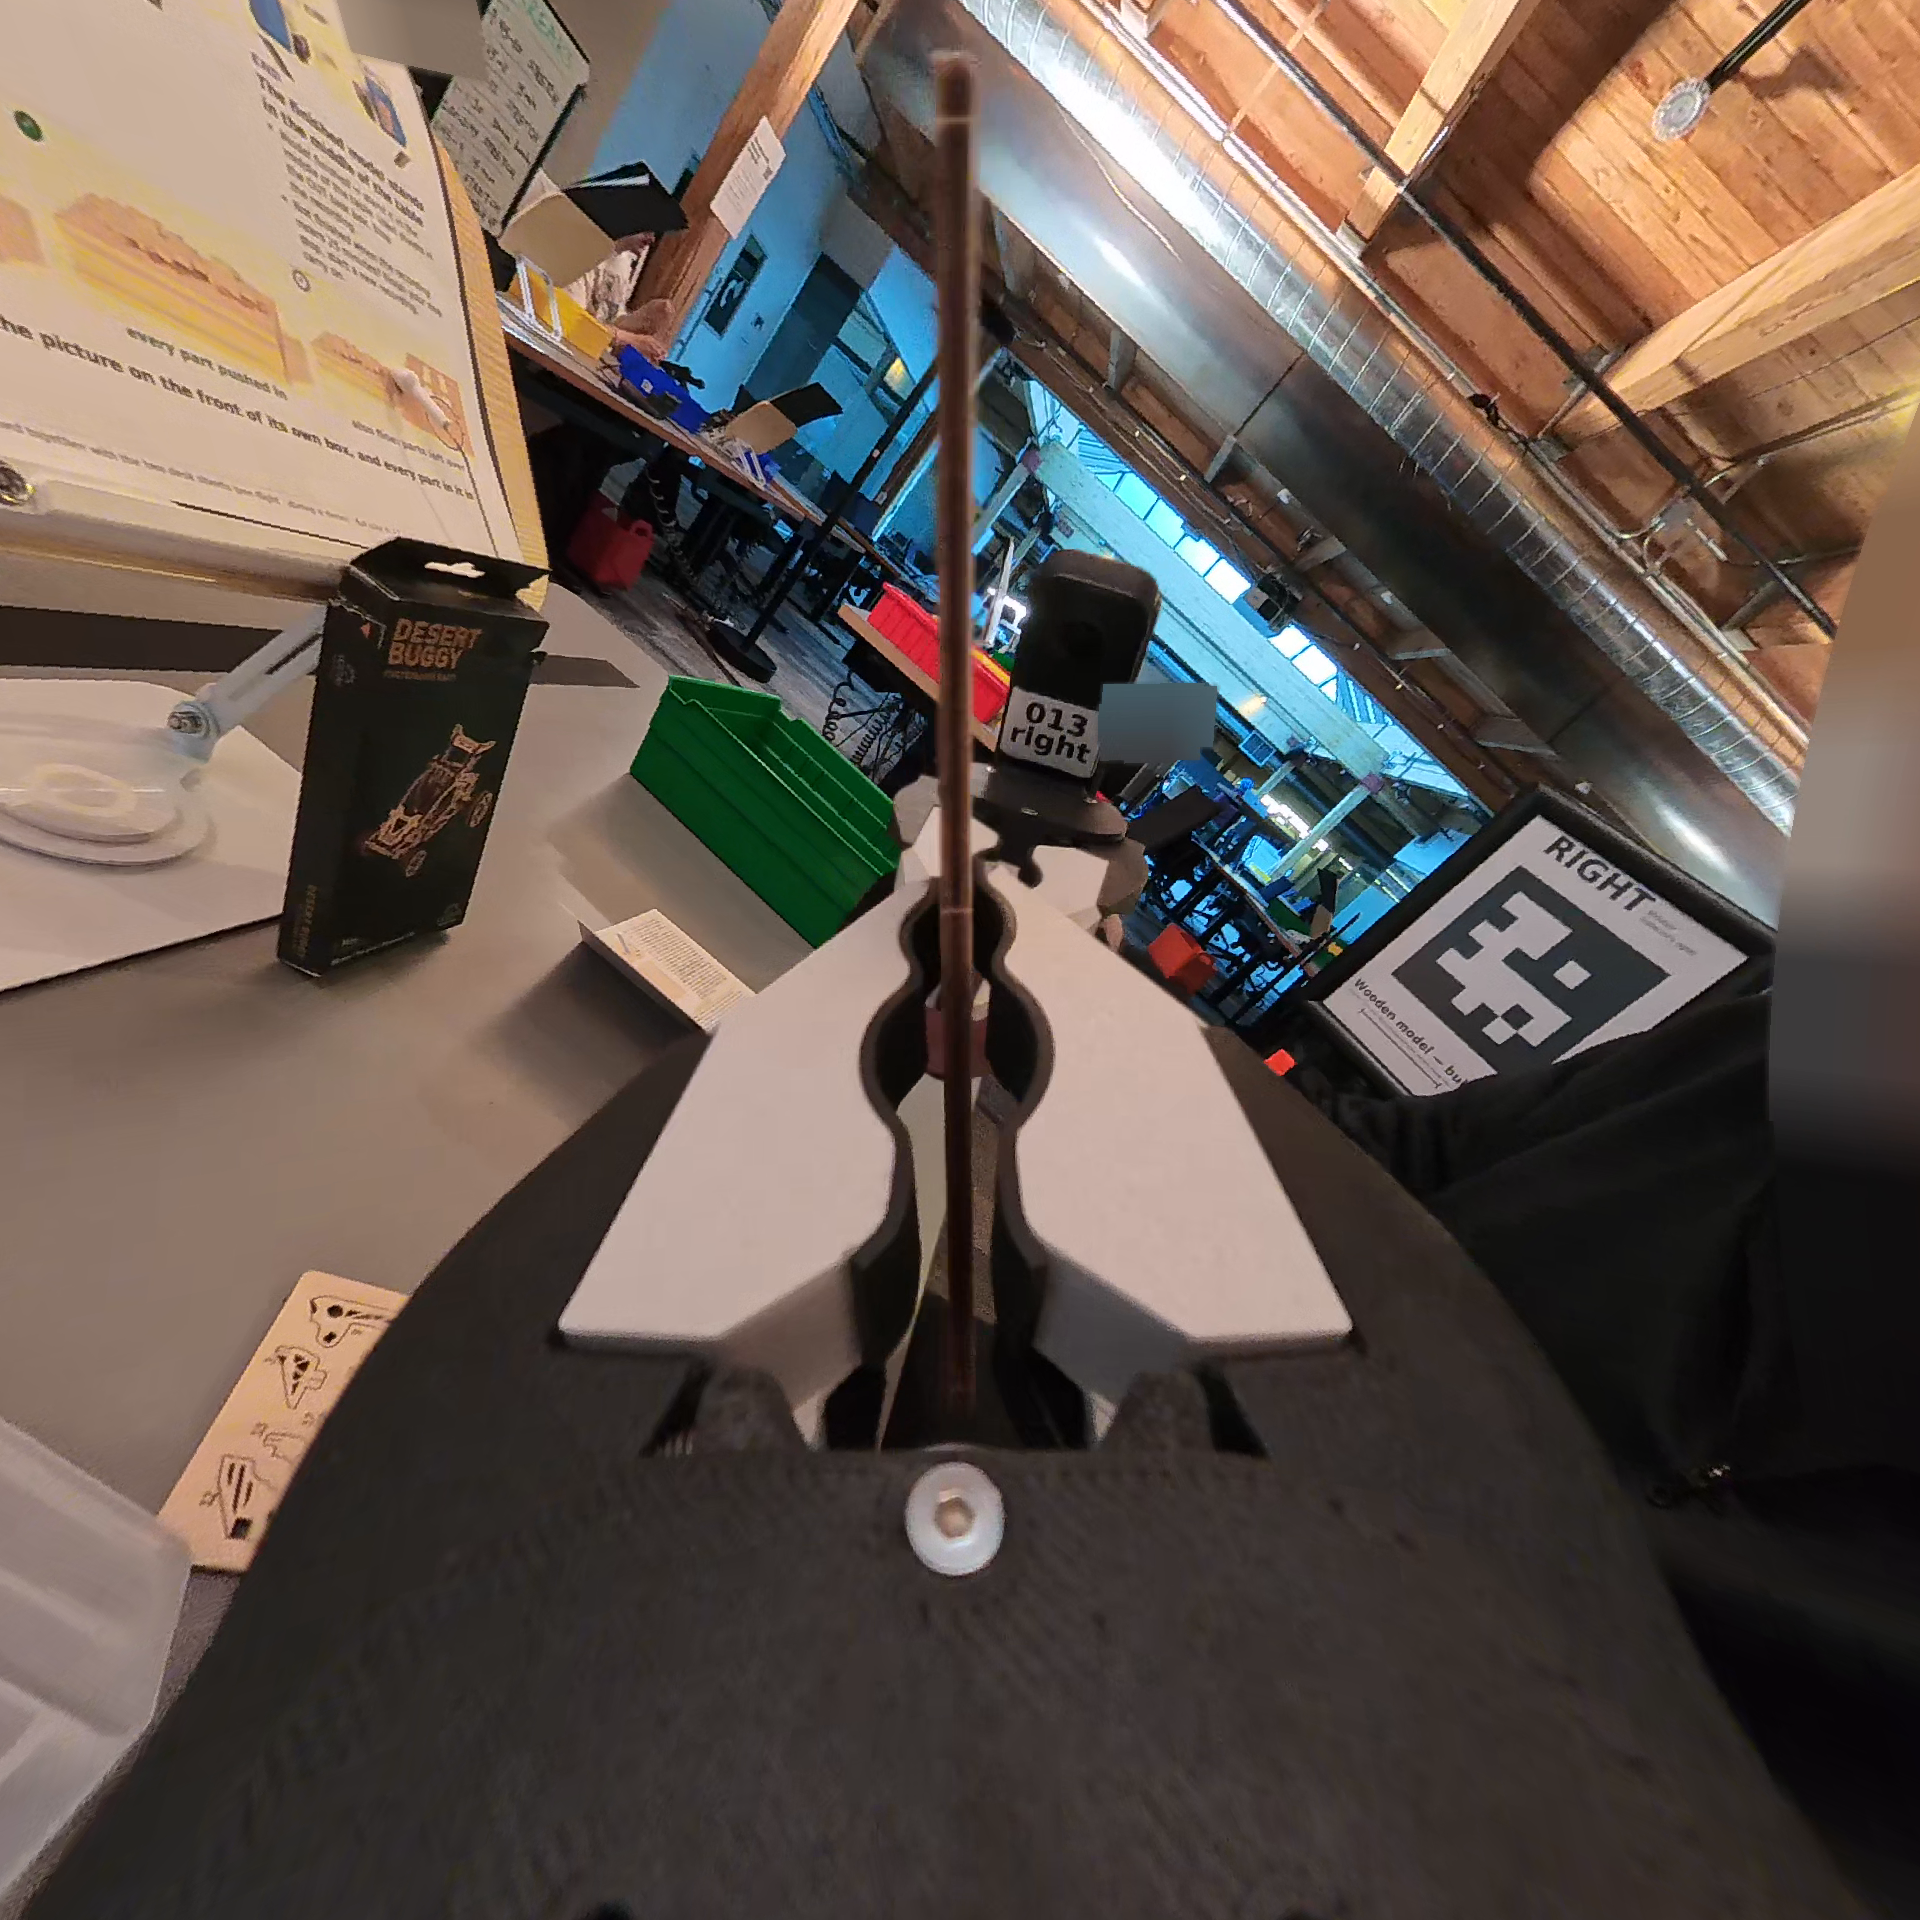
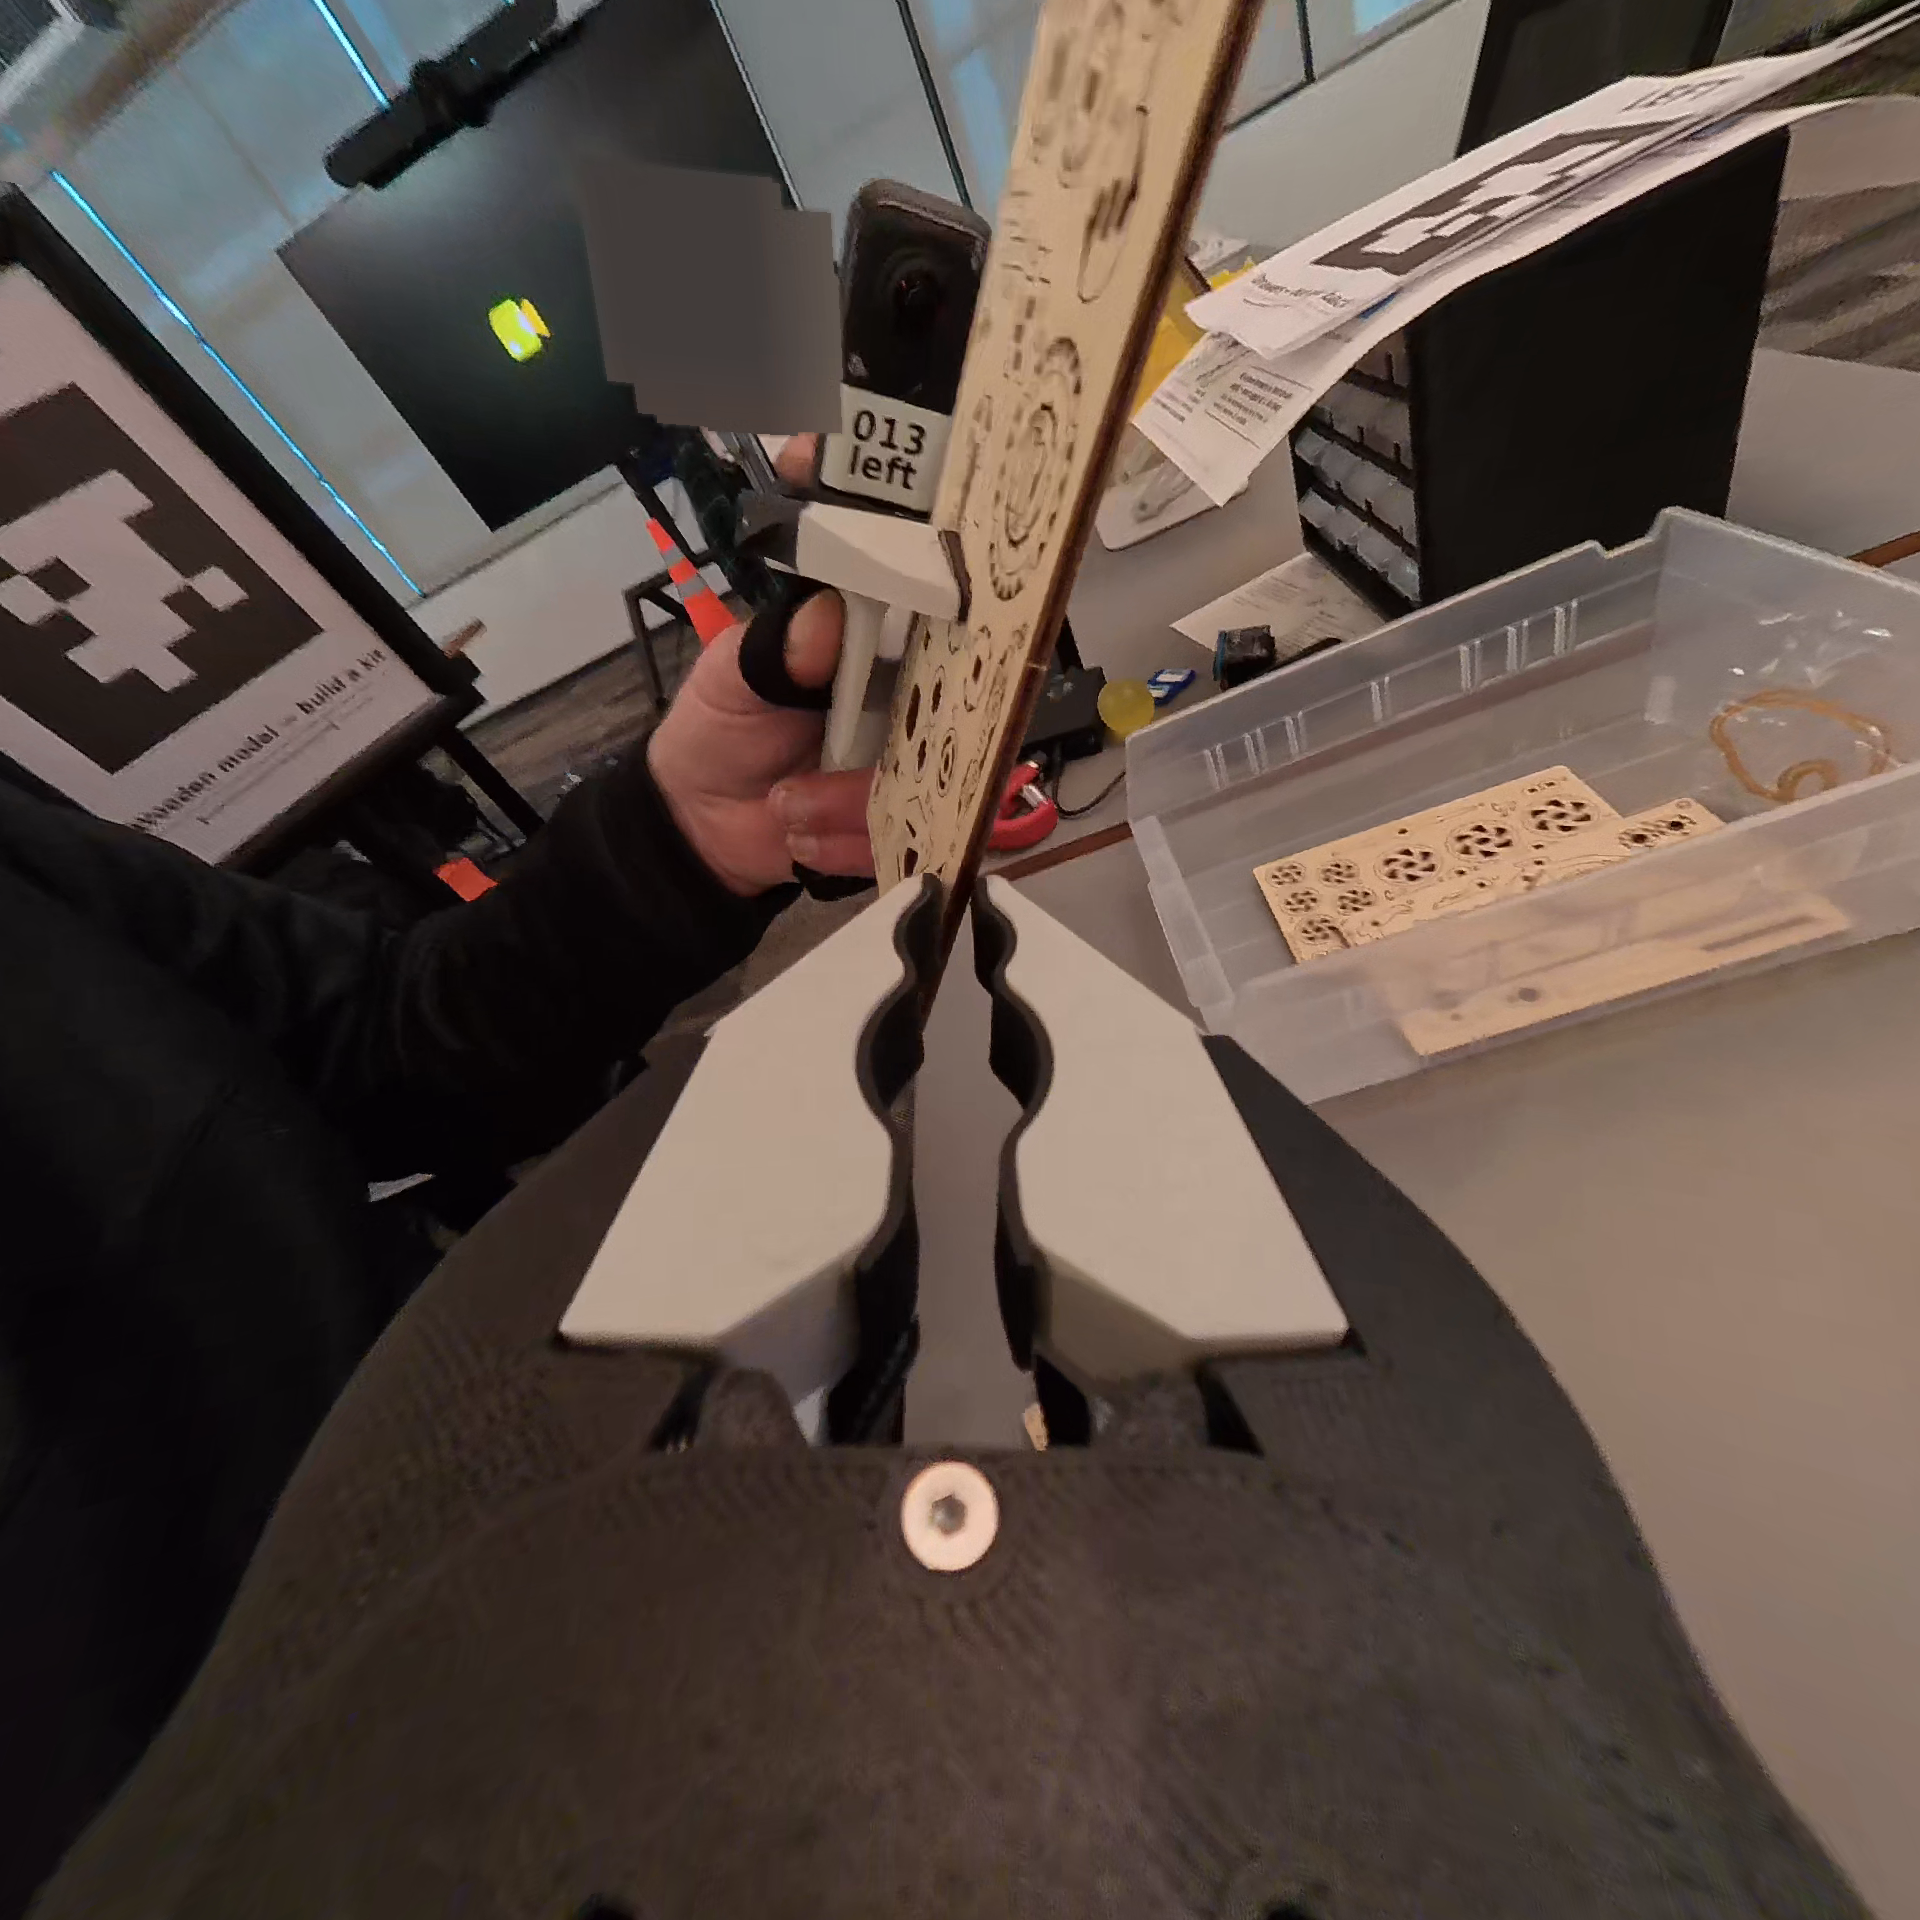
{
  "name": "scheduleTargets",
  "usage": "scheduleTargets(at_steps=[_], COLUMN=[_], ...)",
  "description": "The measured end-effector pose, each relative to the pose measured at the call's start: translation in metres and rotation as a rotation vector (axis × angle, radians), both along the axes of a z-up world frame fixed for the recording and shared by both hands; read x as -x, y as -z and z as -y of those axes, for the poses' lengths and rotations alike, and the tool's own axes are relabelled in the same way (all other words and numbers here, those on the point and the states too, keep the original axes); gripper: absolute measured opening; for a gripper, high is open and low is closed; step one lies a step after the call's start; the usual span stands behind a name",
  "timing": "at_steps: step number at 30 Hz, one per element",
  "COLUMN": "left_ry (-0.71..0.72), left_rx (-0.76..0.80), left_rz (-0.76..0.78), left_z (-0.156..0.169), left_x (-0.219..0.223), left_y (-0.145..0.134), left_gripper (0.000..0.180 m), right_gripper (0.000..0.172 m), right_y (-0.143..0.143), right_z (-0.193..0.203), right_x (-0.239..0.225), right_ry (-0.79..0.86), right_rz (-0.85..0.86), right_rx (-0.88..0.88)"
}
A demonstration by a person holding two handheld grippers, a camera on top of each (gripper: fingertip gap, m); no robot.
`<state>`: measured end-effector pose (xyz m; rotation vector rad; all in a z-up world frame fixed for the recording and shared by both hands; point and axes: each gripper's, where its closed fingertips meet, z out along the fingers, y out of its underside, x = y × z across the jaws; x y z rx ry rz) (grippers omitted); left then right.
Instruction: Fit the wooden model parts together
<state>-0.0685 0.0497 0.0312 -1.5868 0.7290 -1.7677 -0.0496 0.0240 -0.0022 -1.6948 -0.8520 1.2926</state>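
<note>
My left gripper [image 1: 954, 906] is shut on a thin laser-cut wooden sheet [image 1: 954, 520], which I see edge-on as it rises straight up from the jaws. In the right wrist view the same sheet [image 2: 1060, 416] stands tilted, pale with cut-out parts. The left gripper [image 2: 902, 592], held by a hand, clamps it at mid height. My right gripper [image 2: 954, 900] is shut on the sheet's lower edge, with the dark edge between its fingertips. The right gripper also shows in the left wrist view [image 1: 1039, 831], just behind the sheet.
A clear plastic bin [image 2: 1195, 935] on the right holds more wooden sheets [image 2: 1455, 873]. A green bin [image 1: 758, 790], a black kit box [image 1: 405, 758], a folded leaflet [image 1: 665, 961] and another wooden sheet [image 1: 281, 1403] are on the grey table. An instruction board [image 1: 208, 260] stands at the left. The tips of one gripper are about 5 cm away from the tips of the other.
</note>
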Motion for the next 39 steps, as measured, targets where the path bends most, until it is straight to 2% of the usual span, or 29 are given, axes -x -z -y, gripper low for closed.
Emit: scheduleTargets(at_steps=[5, 7, 11, 14, 16, 18, 20, 25, 27, 39], left_ry=[0.029, 0.033, 0.044, 0.125, 0.176, 0.196, 0.184, 0.185, 0.182, 0.087], left_rx=[0.025, 0.033, 0.011, 0.022, 0.006, -0.025, -0.032, -0.019, -0.027, -0.170], left_rz=[0.049, 0.080, 0.117, 0.090, 0.067, -0.017, -0.039, -0.044, -0.056, -0.149], left_z=[0.004, 0.004, 0.008, 0.019, 0.028, 0.034, 0.034, 0.035, 0.035, 0.031], left_x=[-0.004, -0.006, -0.008, -0.017, -0.025, -0.036, -0.042, -0.047, -0.047, -0.051], left_y=[-0.004, -0.007, -0.012, -0.003, 0.004, 0.019, 0.026, 0.027, 0.027, 0.030], left_gripper=[0.001, 0.001, 0.003, 0.035, 0.029, 0.010, 0.002, 0.002, 0.002, 0.002], right_gripper=[0.009, 0.003, 0.001, 0.001, 0.001, 0.001, 0.001, 0.007, 0.004, 0.002], right_y=[-0.002, -0.003, -0.006, -0.008, -0.012, -0.013, -0.014, -0.011, -0.007, -0.004], right_z=[0.007, 0.008, 0.006, 0.001, 0.003, 0.003, 0.001, 0.005, 0.005, 0.000], right_x=[0.000, 0.000, -0.004, -0.010, -0.012, -0.014, -0.016, -0.022, -0.022, -0.027], right_ry=[-0.043, -0.043, -0.029, 0.005, -0.005, -0.003, 0.015, 0.021, 0.037, 0.108], right_rz=[-0.064, -0.071, -0.113, -0.135, -0.163, -0.166, -0.171, -0.155, -0.115, -0.055], right_rx=[0.019, 0.012, 0.035, 0.026, 0.038, 0.036, 0.033, 0.018, -0.007, -0.058])
